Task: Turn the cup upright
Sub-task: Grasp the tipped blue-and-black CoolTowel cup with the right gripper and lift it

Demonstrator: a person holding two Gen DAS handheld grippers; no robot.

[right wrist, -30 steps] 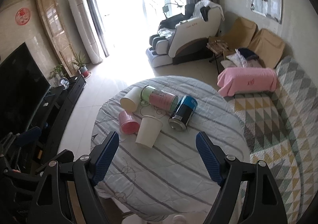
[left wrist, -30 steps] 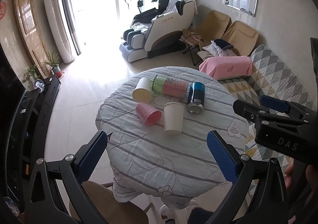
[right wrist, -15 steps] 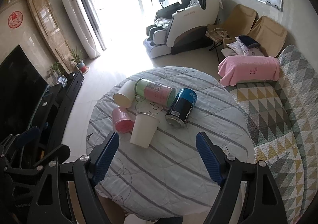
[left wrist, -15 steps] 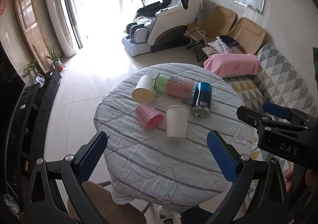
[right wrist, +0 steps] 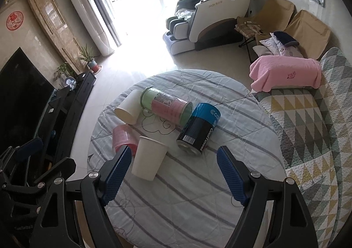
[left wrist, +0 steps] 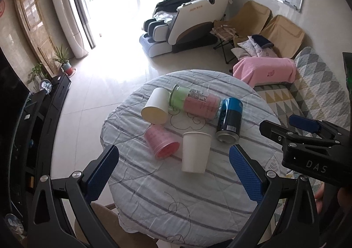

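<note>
- The round table (left wrist: 198,204) wore a pale cloth with grey stripes, and five containers were clustered on its far half.
- A white paper cup (left wrist: 195,151) stood mouth-down nearest the person, its wider rim on the cloth and its flat base on top; from the right wrist view (right wrist: 149,158) it sat just ahead of the gripper's left finger.
- A pink cup (left wrist: 161,142) lay on its side just left of the white one, its open mouth turned toward the near edge.
- A second paper cup, cream inside (left wrist: 155,106), lay tipped over farther back, mouth facing the near left.
- A green and pink canister (left wrist: 194,102) lay on its side beside that cup, close against it.
- A blue and black can (left wrist: 229,119) lay on its side to the right, one end toward the canister and its metal end facing the person.
- The left gripper (left wrist: 173,171) hovered above the near part of the table with its blue-padded jaws spread wide, holding nothing.
- The right gripper (right wrist: 173,172) also hung over the table, jaws spread wide and empty, clear of every container.
- Beyond the table I could see a massage chair (left wrist: 189,21) by the bright window and a pink blanket (left wrist: 266,72) draped at the end of a patterned sofa (left wrist: 319,85).
</note>
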